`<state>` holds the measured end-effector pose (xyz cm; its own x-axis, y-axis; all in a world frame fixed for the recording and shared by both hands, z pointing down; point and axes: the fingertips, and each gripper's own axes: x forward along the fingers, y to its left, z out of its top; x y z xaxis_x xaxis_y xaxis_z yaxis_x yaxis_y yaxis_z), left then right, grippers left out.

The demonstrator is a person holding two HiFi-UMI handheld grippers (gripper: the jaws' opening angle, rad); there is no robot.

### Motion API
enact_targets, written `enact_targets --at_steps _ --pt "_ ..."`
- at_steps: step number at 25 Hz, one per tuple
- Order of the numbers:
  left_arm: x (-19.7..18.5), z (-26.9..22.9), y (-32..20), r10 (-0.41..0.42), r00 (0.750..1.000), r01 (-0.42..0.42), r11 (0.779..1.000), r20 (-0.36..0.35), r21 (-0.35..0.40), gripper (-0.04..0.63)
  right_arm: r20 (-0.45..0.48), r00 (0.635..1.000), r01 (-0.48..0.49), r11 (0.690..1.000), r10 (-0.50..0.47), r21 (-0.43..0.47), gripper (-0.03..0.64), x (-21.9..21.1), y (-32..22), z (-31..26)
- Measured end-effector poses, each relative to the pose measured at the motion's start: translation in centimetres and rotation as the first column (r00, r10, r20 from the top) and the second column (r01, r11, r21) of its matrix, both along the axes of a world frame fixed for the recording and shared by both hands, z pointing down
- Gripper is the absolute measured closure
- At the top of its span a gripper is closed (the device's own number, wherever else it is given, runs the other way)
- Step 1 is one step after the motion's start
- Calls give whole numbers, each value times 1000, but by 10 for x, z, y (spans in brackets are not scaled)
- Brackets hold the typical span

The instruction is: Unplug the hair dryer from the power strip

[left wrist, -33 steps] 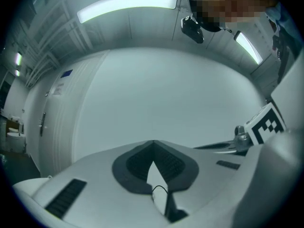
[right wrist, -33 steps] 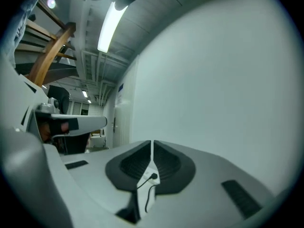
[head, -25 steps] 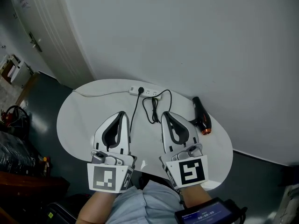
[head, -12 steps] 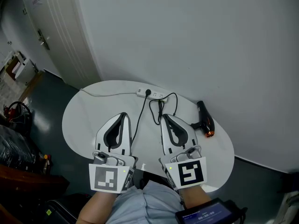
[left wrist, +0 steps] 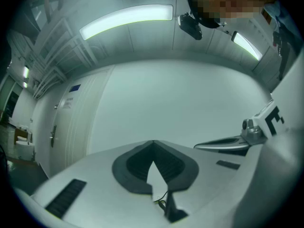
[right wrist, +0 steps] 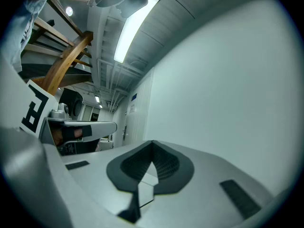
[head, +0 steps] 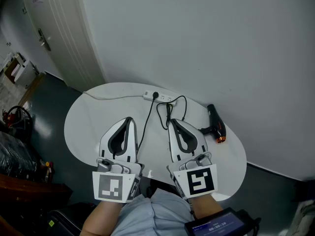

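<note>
A white power strip [head: 160, 97] lies at the far edge of the white oval table [head: 83, 127], with a black plug [head: 156, 95] in it. The black cord [head: 166, 113] loops across the table toward the black hair dryer [head: 217, 125], which lies at the right by the wall. My left gripper [head: 129, 120] [left wrist: 153, 142] hovers over the near middle of the table, shut and empty. My right gripper [head: 172, 122] [right wrist: 152, 142] is beside it, its tip just short of the cord loops, also shut on nothing. Both point toward the wall.
The strip's white lead [head: 113, 98] runs off the table's left edge. A plain wall [head: 197, 43] rises right behind the table and a white door [head: 54, 38] stands at the left. Bags and boxes [head: 15, 127] clutter the floor on the left.
The head view has swung slightly, so the table and strip sit a little further right. My right gripper has edged toward the cord loops. Both jaws stay shut.
</note>
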<state>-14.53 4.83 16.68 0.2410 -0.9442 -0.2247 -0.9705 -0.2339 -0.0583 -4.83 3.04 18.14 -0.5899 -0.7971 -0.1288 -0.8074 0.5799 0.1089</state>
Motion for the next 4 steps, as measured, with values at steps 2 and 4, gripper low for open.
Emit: enact_targets --at_steps 2,4 --pt "-1 0 -1 -1 1000 1 1000 -1 -1 598 43 999 4 1000 -5 30 617 -3 -1 -9" --pt "-1 0 -2 -1 1000 1 1000 -3 -2 598 66 998 7 999 -10 46 617 -5 -1 -14"
